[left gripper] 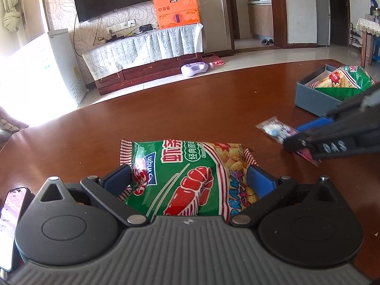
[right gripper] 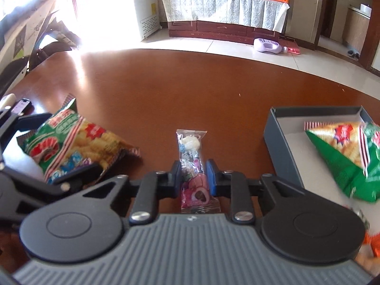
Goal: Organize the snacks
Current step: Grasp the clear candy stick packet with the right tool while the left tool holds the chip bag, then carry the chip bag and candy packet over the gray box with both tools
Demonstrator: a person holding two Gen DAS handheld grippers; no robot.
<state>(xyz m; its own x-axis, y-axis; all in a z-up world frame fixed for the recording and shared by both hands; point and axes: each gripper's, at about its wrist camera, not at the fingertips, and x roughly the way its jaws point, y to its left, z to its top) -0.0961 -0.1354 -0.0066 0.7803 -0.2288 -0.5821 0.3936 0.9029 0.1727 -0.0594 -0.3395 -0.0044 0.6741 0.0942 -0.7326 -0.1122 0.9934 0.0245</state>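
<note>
**Both grippers on snack packets, grey box off to the side**

Left gripper (left gripper: 188, 178) has its blue pads spread wide around the green prawn cracker bag (left gripper: 187, 175), one pad at each side edge; whether they actually press it, cannot tell. Bag lies flat on the brown table (left gripper: 190, 99), well left of the grey box (right gripper: 280, 147). Right gripper (right gripper: 192, 178) is pinched on the small candy packet (right gripper: 193, 163), which sits between the bag and the box, near the box's left wall. Second green snack bag (right gripper: 349, 163) lies inside the box, tilted. A phone (left gripper: 11, 225) sits left of the prawn bag.
</note>
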